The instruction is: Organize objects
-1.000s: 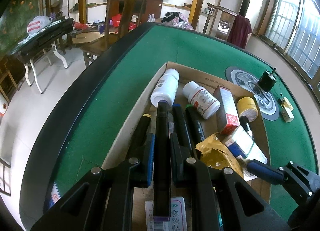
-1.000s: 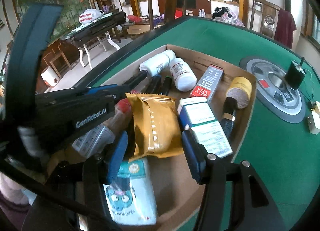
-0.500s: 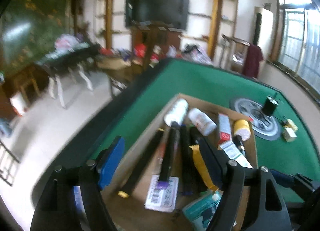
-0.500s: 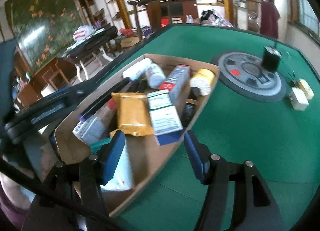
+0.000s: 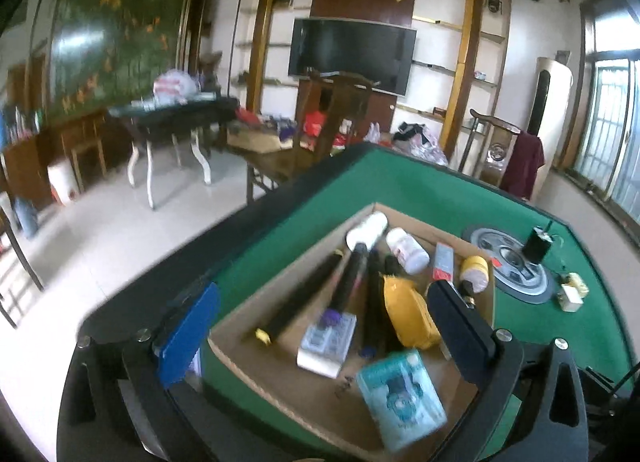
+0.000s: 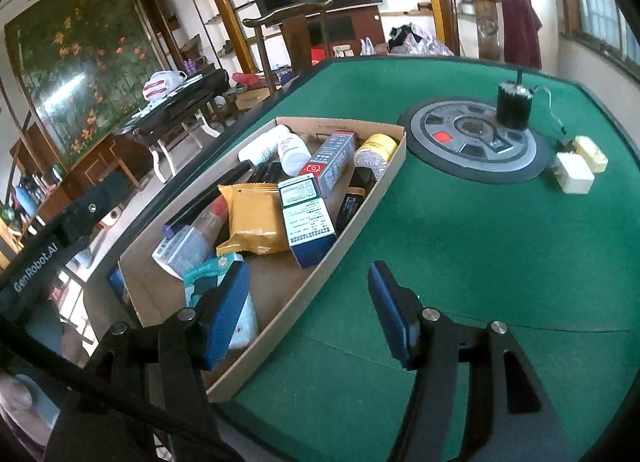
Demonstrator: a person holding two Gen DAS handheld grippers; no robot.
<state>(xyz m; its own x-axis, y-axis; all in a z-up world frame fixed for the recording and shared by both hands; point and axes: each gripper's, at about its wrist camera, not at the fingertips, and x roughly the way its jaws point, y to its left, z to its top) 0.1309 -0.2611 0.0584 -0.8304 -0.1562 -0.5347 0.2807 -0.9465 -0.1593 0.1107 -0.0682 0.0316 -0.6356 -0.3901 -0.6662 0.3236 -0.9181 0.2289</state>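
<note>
Several pens (image 5: 352, 282) lie lengthwise in your box (image 5: 256, 366), tips toward the bottles (image 5: 368, 229). Your left tongs (image 5: 320, 338) are opening, empty; your right tongs (image 6: 308, 306) stand released, empty.

One cardboard tray (image 6: 384, 189) sits on the green worktop (image 6: 460, 246). It holds two white bottles (image 6: 294, 149), one yellow pouch (image 6: 252, 217), one teal packet (image 5: 400, 394) at its 6 o'clock end and one yellow tape roll (image 6: 376, 151) at 1 o'clock. Two small plugs (image 6: 576, 171) lie outside it at 3 o'clock.
</note>
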